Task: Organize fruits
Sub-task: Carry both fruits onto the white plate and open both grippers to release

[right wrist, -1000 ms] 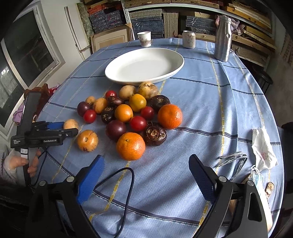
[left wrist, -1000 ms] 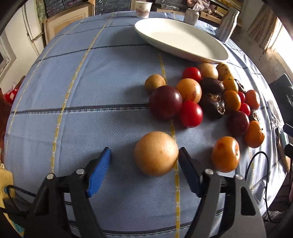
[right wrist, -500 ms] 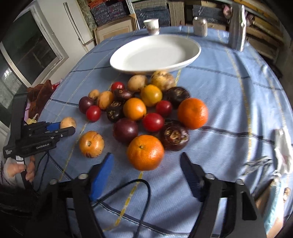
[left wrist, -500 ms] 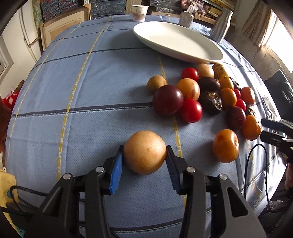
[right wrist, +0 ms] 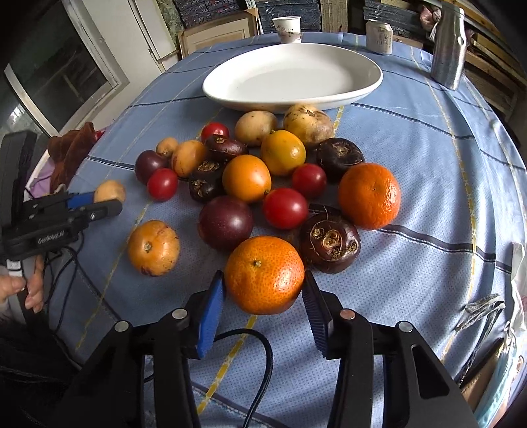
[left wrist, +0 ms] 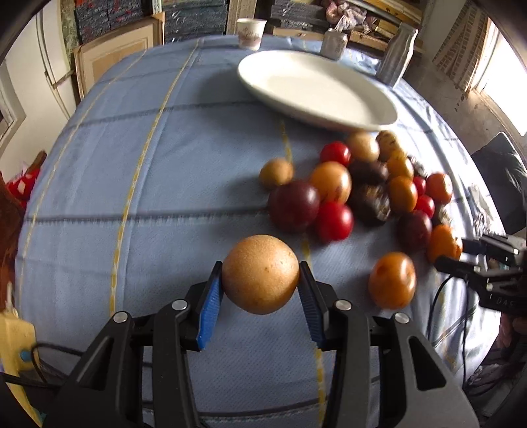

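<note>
My left gripper (left wrist: 260, 283) is shut on a round tan fruit (left wrist: 260, 273) and holds it just above the blue tablecloth; it also shows in the right wrist view (right wrist: 108, 192). My right gripper (right wrist: 263, 289) has its jaws on both sides of a large orange (right wrist: 263, 273) that rests on the cloth; the pads touch or nearly touch it. A pile of red, orange, purple and dark fruits (right wrist: 263, 171) lies in front of a white oval plate (right wrist: 293, 77), which holds nothing.
A paper cup (right wrist: 288, 29), a can (right wrist: 380, 39) and a steel bottle (right wrist: 449, 46) stand behind the plate. A black cable (right wrist: 260, 359) runs under my right gripper. A crumpled wrapper (right wrist: 484, 311) lies at the right edge.
My left gripper has closed on the tan fruit and lifted it slightly. My right gripper has moved forward and narrowed around the large orange.
</note>
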A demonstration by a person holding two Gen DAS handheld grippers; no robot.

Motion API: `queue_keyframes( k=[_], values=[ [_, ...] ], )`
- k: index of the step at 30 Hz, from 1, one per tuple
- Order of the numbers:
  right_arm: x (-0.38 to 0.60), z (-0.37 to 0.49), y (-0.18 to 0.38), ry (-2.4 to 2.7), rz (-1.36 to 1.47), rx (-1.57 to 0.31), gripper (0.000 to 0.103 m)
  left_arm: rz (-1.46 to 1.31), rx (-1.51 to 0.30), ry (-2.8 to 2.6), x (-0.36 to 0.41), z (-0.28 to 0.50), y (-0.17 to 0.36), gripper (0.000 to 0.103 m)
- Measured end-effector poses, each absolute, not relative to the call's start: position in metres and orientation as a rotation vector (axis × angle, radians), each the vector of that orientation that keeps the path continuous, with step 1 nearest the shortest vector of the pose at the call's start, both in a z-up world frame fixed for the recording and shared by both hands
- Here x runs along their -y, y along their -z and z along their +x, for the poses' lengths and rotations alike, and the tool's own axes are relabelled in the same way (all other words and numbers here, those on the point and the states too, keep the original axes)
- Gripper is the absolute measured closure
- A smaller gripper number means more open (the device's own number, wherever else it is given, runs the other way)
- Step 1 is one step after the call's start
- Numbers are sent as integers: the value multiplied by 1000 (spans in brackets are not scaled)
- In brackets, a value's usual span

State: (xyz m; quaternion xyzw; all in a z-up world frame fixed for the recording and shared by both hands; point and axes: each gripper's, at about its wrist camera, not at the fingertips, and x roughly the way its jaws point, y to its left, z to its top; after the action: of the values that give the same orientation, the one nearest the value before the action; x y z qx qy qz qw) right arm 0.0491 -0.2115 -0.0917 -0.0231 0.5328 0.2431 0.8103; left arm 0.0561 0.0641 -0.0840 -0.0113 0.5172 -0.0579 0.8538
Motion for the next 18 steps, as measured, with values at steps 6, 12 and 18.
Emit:
queue_keyframes(
  k=[6,12,18],
  values=[
    [235,85,20,-472,-5,-959,56,2,-976,159,-54,109,32,59],
    [240,157,-53,-418,27,-771,56,9,-847,164,-41,180,-29,59],
    [210,213,-2,-414,42,-885,56,39,-885,150,-15,229,-7,59]
  ],
)
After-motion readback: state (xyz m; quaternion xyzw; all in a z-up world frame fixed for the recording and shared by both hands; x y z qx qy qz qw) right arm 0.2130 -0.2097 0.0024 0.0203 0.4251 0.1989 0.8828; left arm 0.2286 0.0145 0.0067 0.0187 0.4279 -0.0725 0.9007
